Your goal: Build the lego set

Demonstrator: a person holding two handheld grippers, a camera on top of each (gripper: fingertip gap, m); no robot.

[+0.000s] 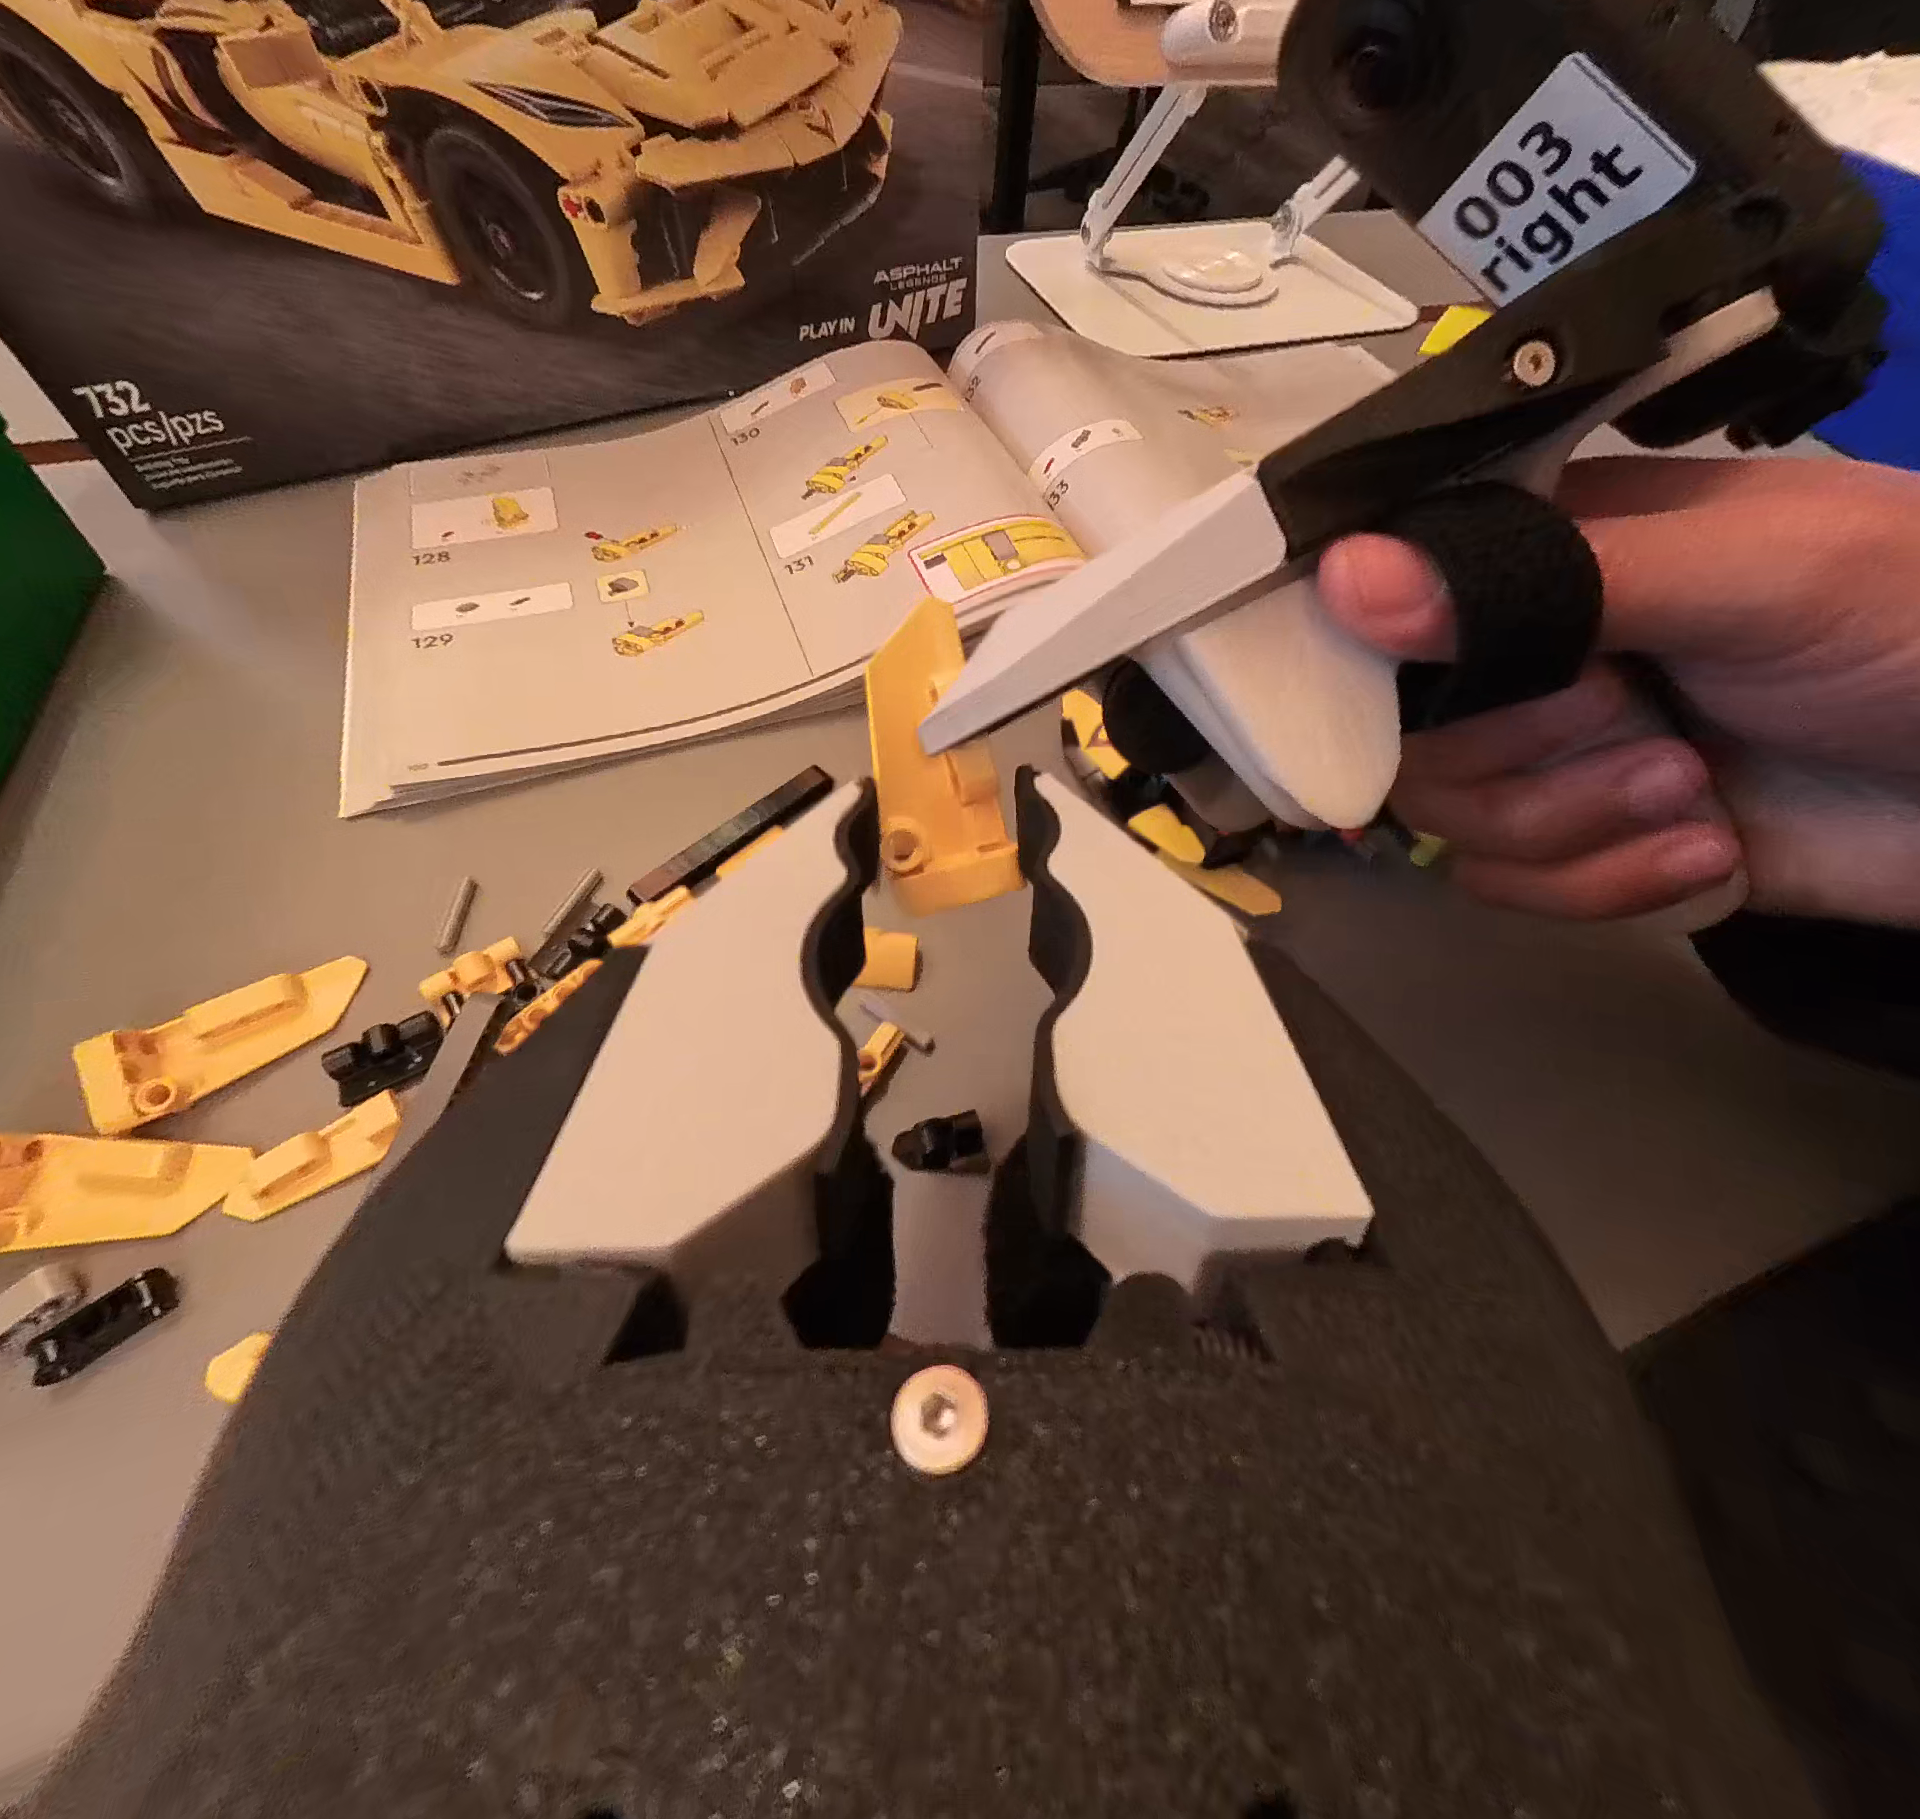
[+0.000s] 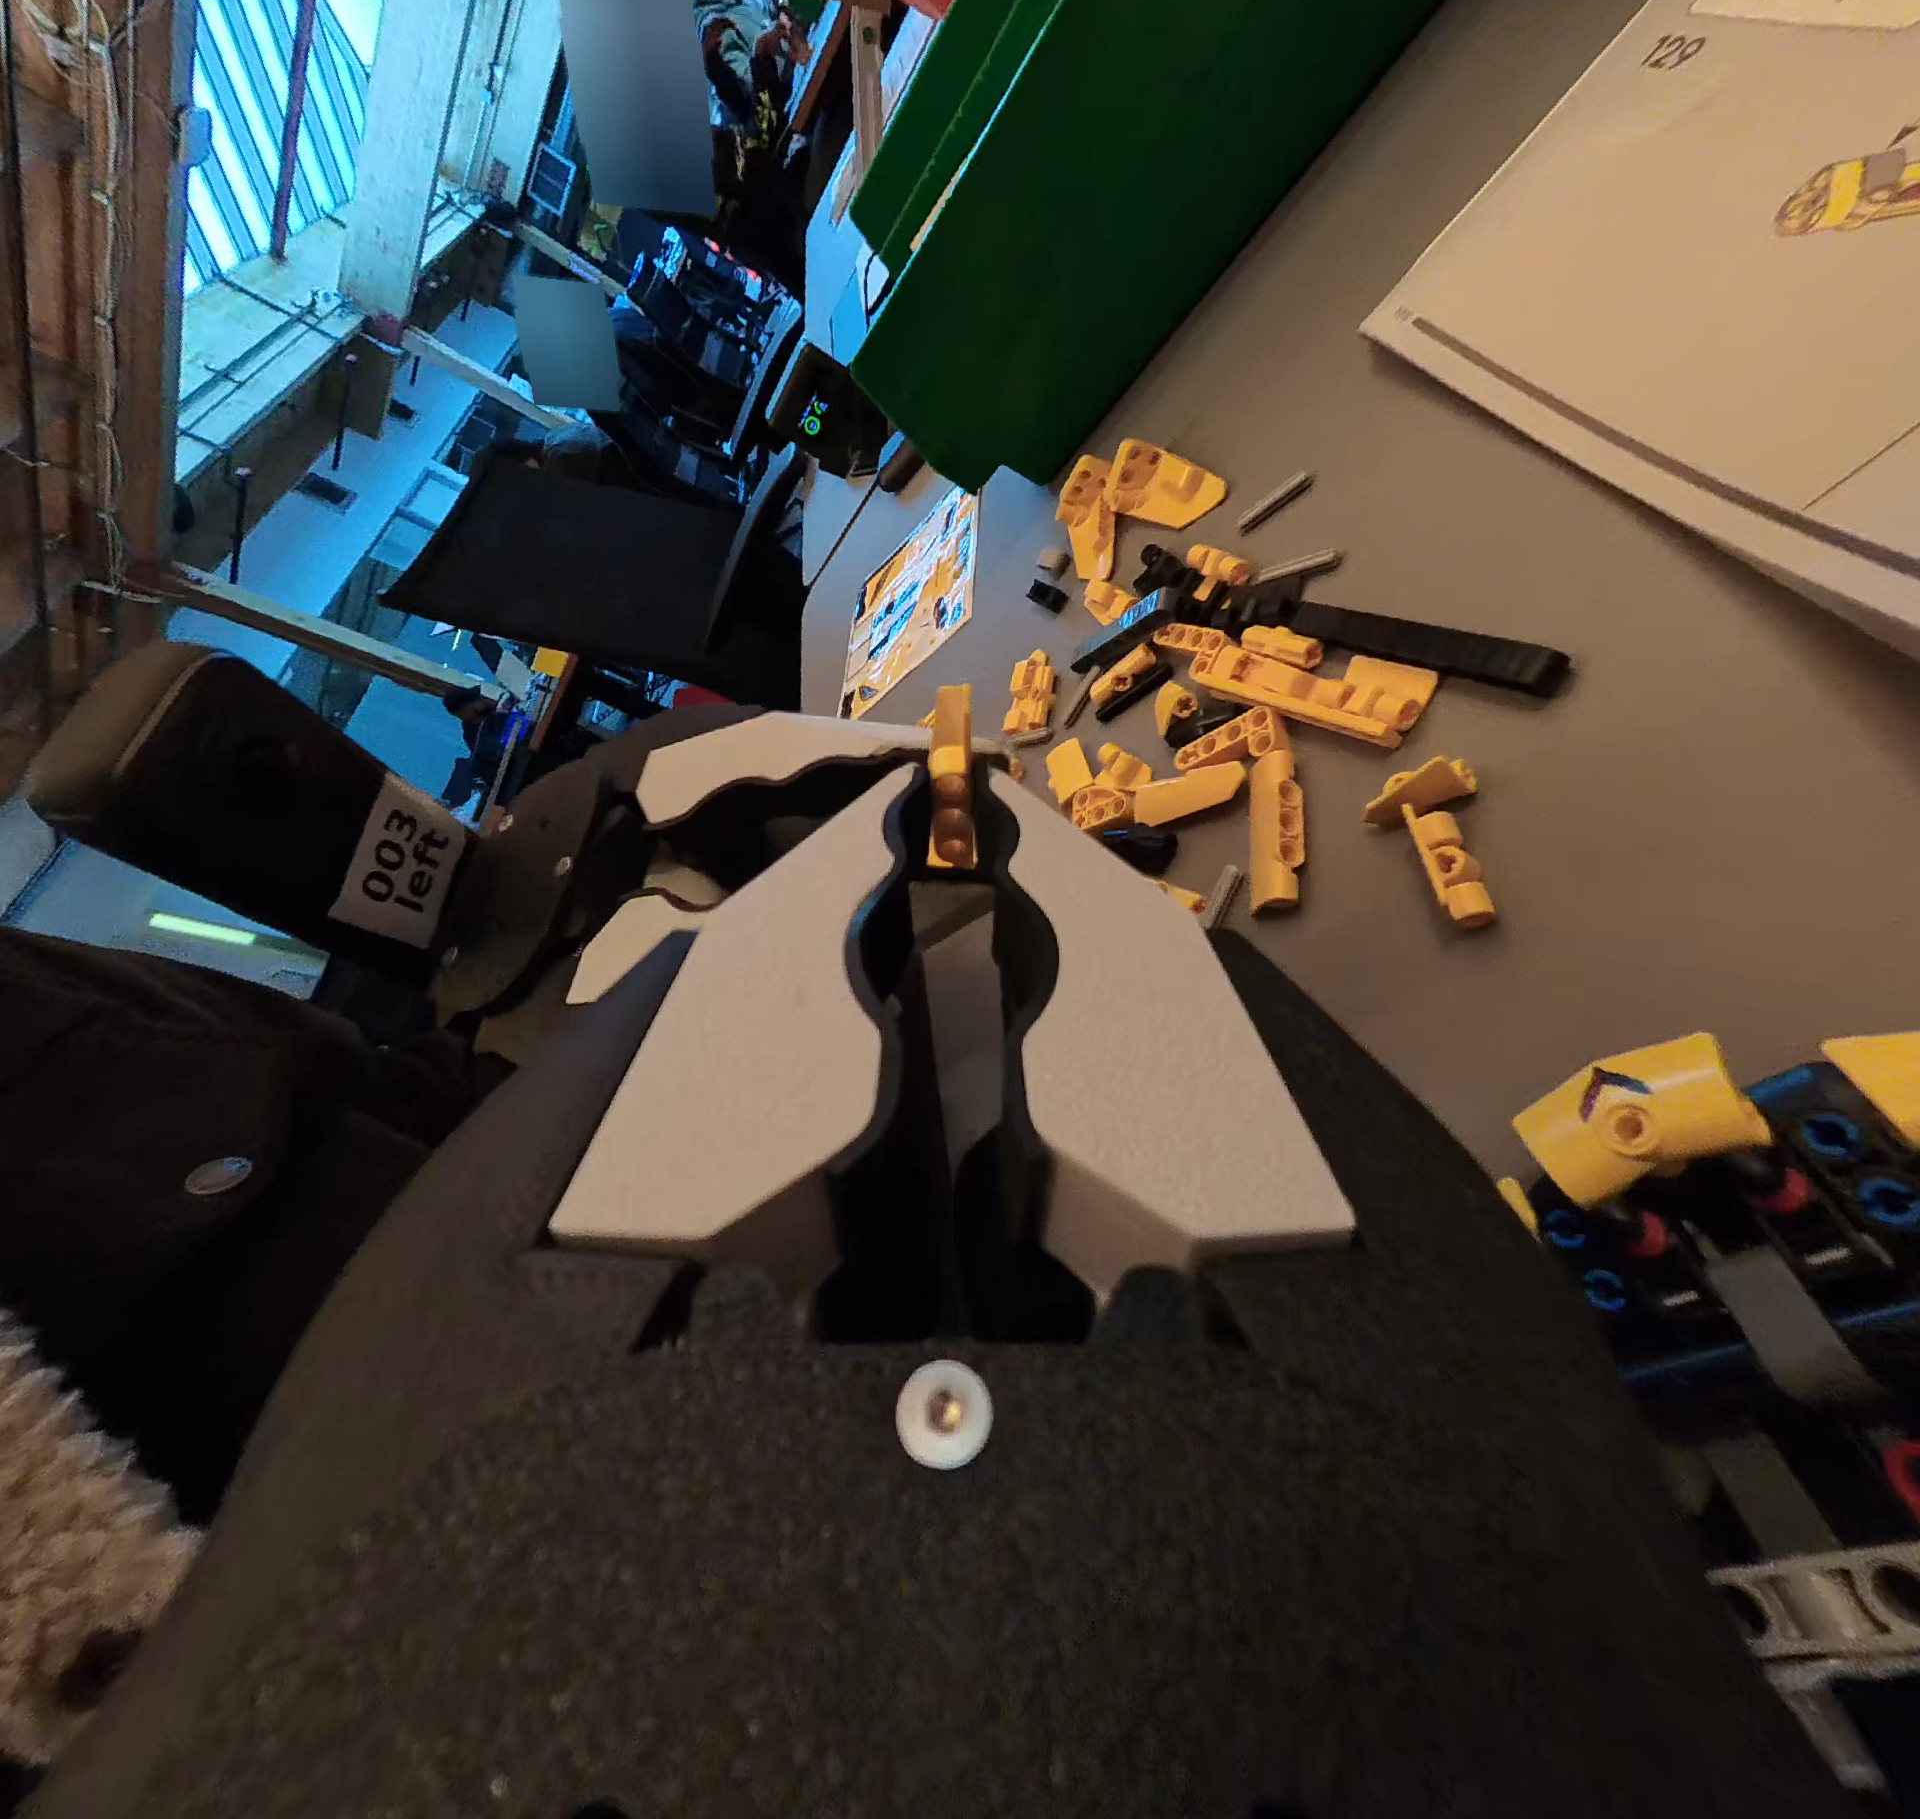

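A yellow panel piece [image 1: 902, 730] stands upright above the grey table. My right gripper [image 1: 940, 730] comes in from the upper right and is shut on the panel's upper part. The right wrist view shows the panel edge-on [image 2: 951, 813], pinched between my right gripper's tips [image 2: 954, 782]. My left gripper [image 1: 945, 798] has the panel's lower part between its tips, and both pads lie against its sides. One finger [image 2: 790, 746] of the left gripper reaches past the panel in the right wrist view. Its other fingertip is hidden there.
The open instruction booklet [image 1: 644, 574] and the set's box [image 1: 416, 159] lie behind. Loose yellow and black pieces [image 1: 218, 1042] are scattered on the table [image 2: 1299, 689]. A partly built model [image 2: 1714, 1198], a green box [image 2: 1091, 211] and a white stand [image 1: 1195, 283] are nearby. My left and right fingertips are right by each other.
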